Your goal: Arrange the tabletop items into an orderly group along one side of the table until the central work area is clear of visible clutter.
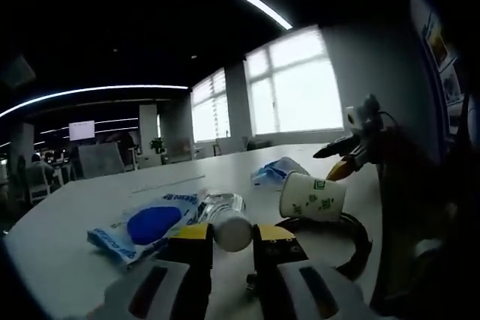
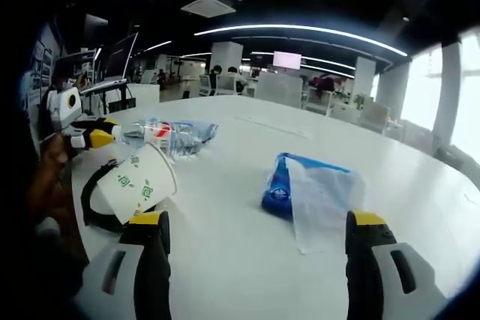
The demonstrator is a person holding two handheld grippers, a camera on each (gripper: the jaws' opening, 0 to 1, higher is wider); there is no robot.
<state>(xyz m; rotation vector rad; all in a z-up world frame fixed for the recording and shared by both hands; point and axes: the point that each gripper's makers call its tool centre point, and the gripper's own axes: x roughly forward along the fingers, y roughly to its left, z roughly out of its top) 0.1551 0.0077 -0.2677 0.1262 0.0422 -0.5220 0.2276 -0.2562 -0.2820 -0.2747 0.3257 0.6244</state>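
Observation:
A clear plastic bottle [image 1: 223,207] with a white cap lies on the white table [image 1: 82,196], cap toward me. My left gripper [image 1: 232,236] is shut on the cap end, its yellow-tipped jaws close together. In the right gripper view the same bottle [image 2: 161,136] lies at the far left, with the left gripper [image 2: 94,136] at its end. My right gripper [image 2: 259,234] is wide open above bare table. Just beyond it lies a blue packet with a white tissue [image 2: 311,192]. A paper cup [image 2: 139,181] lies on its side by the left jaw.
A blue-and-white packet [image 1: 146,226] lies left of the bottle. The tipped cup [image 1: 313,196] rests on a black looped cable [image 1: 361,241]. The right gripper [image 1: 334,161] shows beyond the cup. A hand [image 2: 45,174] is at the left. Chairs and desks stand far behind.

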